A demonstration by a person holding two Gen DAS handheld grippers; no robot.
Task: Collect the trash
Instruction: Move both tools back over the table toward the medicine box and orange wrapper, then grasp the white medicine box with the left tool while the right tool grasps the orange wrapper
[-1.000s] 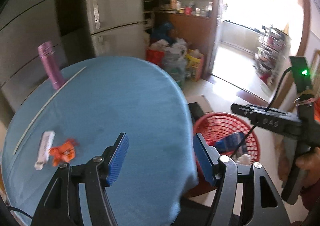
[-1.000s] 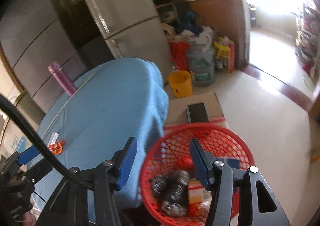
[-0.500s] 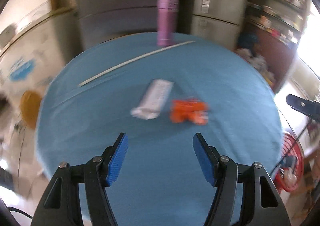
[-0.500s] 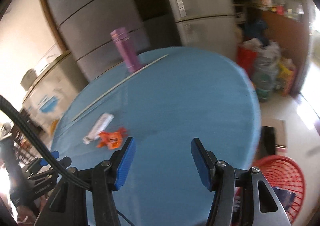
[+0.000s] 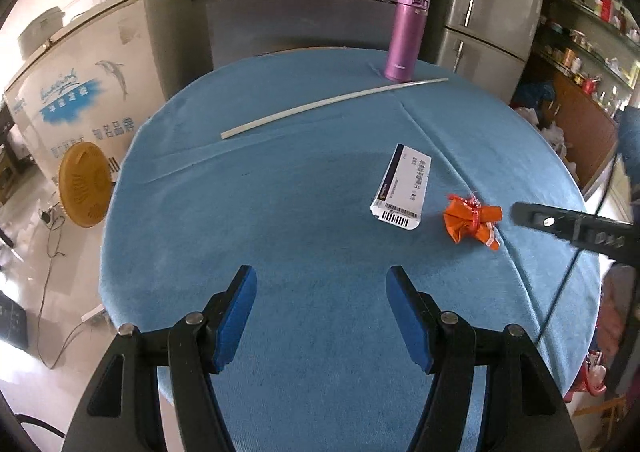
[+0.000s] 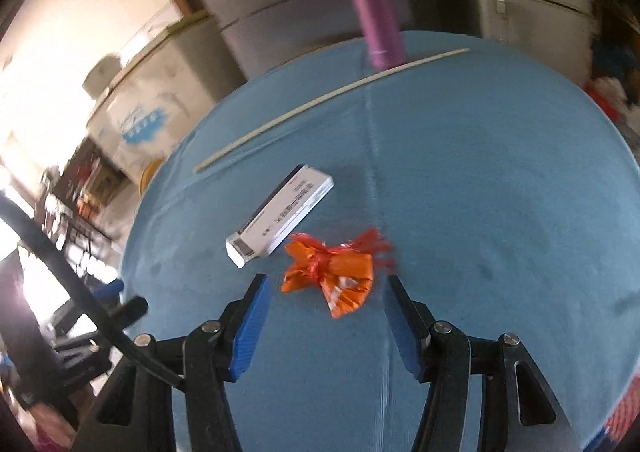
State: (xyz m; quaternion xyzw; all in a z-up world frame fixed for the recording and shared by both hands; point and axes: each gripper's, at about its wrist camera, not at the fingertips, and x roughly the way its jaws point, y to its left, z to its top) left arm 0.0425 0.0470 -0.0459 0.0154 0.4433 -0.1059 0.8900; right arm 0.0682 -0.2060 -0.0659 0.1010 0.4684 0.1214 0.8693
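Observation:
A crumpled orange wrapper (image 5: pixel 472 221) and a flat white box (image 5: pixel 401 187) lie on the round blue table (image 5: pixel 280 236). My left gripper (image 5: pixel 322 316) is open and empty, above the table's near side, short of both items. My right gripper (image 6: pixel 325 322) is open and empty; the orange wrapper (image 6: pixel 332 272) lies just ahead of its fingertips, roughly between them. The white box (image 6: pixel 282 222) lies to the wrapper's upper left. The right gripper's body shows at the right edge of the left wrist view (image 5: pixel 576 228).
A pink flask (image 5: pixel 407 38) stands at the table's far edge, with a long white stick (image 5: pixel 332 106) lying in front of it. Grey fridges (image 5: pixel 492 0) and a white freezer (image 5: pixel 92 88) stand behind the table. A yellow fan (image 5: pixel 84 180) is on the left floor.
Both grippers swung from the red basket on the floor to the tabletop. The right gripper closed in on the orange wrapper; the left now faces the table centre.

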